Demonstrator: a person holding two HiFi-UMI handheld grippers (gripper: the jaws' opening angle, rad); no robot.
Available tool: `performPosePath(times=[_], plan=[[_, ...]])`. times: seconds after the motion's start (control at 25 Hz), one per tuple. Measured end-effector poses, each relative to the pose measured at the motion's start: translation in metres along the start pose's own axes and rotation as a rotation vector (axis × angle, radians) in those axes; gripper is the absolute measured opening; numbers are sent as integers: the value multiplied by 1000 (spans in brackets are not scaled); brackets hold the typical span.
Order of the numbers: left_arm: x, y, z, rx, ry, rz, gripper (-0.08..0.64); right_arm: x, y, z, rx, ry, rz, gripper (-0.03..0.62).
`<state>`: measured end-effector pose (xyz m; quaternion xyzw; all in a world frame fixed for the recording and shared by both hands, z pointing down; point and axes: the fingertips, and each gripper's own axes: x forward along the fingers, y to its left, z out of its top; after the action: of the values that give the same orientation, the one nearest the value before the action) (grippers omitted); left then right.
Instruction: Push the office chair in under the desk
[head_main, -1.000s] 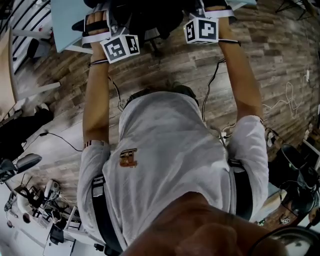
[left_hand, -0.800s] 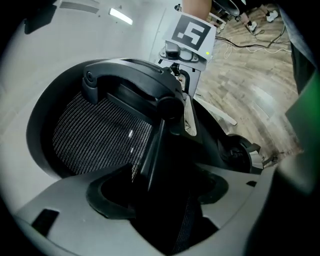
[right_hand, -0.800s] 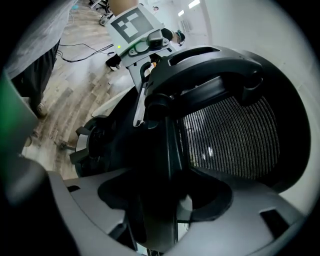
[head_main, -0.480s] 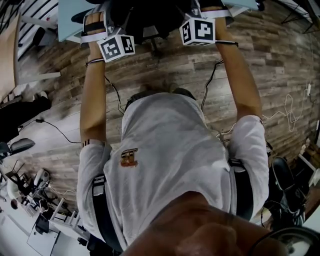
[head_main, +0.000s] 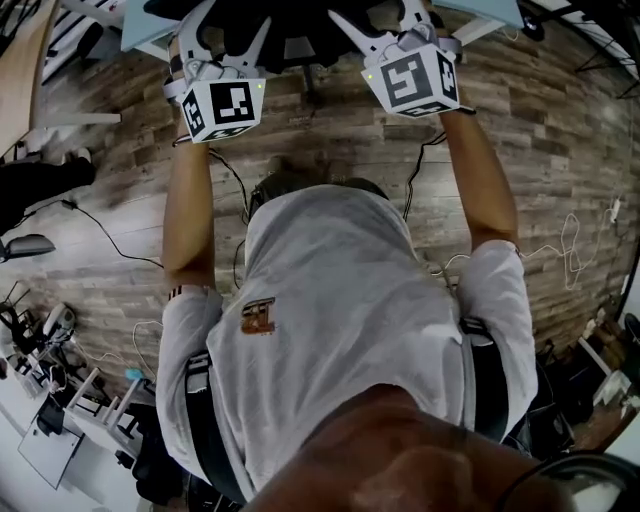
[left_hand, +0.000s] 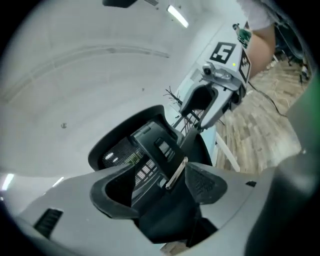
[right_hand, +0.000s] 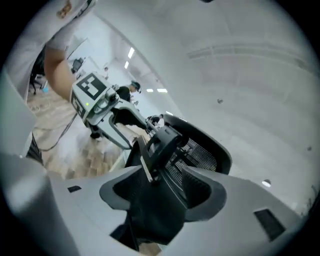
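Note:
The black office chair (head_main: 290, 25) is at the top of the head view, mostly under the light blue desk (head_main: 138, 32). My left gripper (head_main: 228, 28) and right gripper (head_main: 385, 22) reach forward side by side onto its back, one at each side. In the left gripper view, the left gripper (left_hand: 160, 192) stands open with the chair's dark back frame (left_hand: 150, 155) between its jaws. The right gripper (right_hand: 165, 192) is open in the same way around the frame, below the mesh backrest (right_hand: 200, 150). The chair's seat and base are hidden.
A wood-plank floor (head_main: 330, 140) lies below, with black cables (head_main: 425, 160) trailing across it. Another dark chair (head_main: 30, 185) stands at the left edge. Cluttered gear and white stands (head_main: 70, 400) fill the lower left. White desk legs (head_main: 70, 120) show at the upper left.
Both grippers have moved forward toward the desk and tilted so that their jaws show. The chair has gone further under the desk top.

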<state>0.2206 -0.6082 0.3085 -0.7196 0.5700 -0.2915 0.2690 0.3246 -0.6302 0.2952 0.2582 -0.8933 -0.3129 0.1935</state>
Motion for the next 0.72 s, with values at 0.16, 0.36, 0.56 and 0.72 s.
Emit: performPosePath(times=[0.16, 0.36, 0.56, 0.72], plan=[[-27, -3, 38, -254, -104, -19, 324, -22, 10, 33, 191, -150, 71, 261], [-55, 2, 62, -533, -218, -57, 237, -35, 15, 72, 372, -344, 113, 208], [-72, 18, 69, -674, -292, -80, 155, -39, 20, 89, 559, -390, 122, 105], [-78, 31, 67, -746, -336, -91, 81, -33, 25, 104, 631, -440, 119, 65]])
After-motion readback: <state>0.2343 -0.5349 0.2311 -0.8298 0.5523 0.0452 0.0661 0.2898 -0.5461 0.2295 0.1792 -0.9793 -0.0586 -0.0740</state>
